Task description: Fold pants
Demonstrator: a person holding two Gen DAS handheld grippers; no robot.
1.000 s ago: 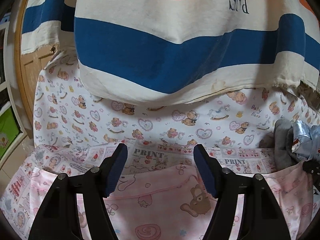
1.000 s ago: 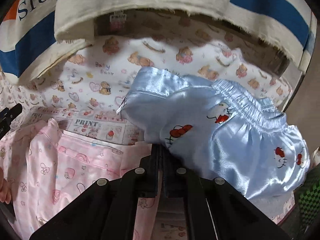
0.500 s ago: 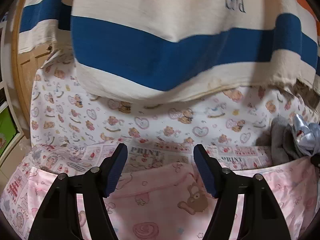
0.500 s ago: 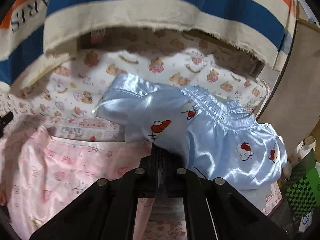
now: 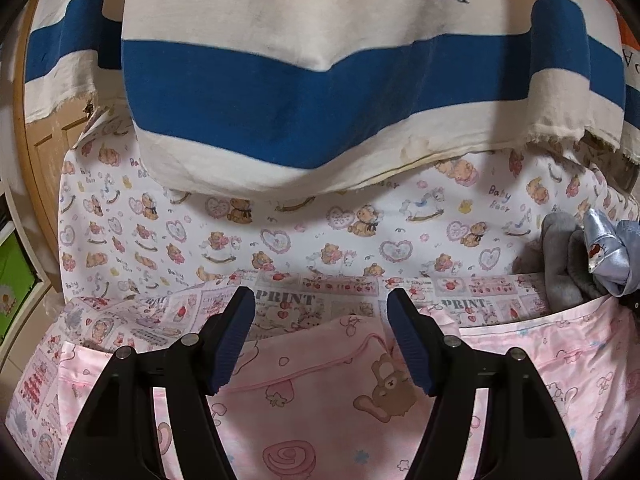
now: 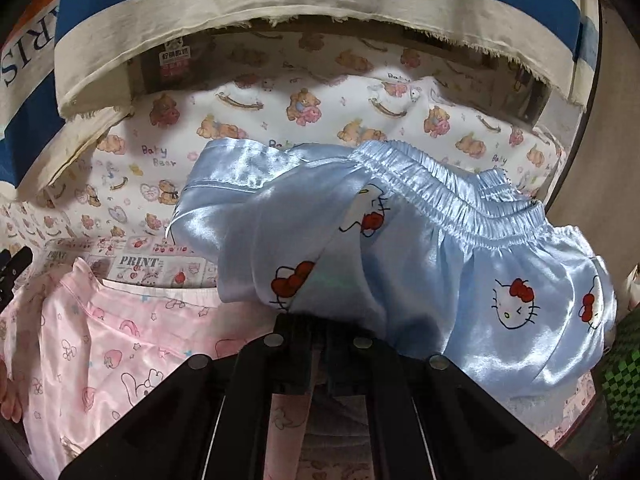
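While the left claw gapes, the right claw pinches blue pants, waistband up-right.

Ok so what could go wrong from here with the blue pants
The right gripper pinches only a small bunch of the blue satin pants, so the glossy fabric may slip out. The pants hang bunched, so a fold may come out crooked. They could drag over the pink garment while the left gripper hovers open.

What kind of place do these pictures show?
Probably a child's bedroom at home: a teddy-bear sheet, pink pyjamas and blue satin pants, with a wooden door behind.
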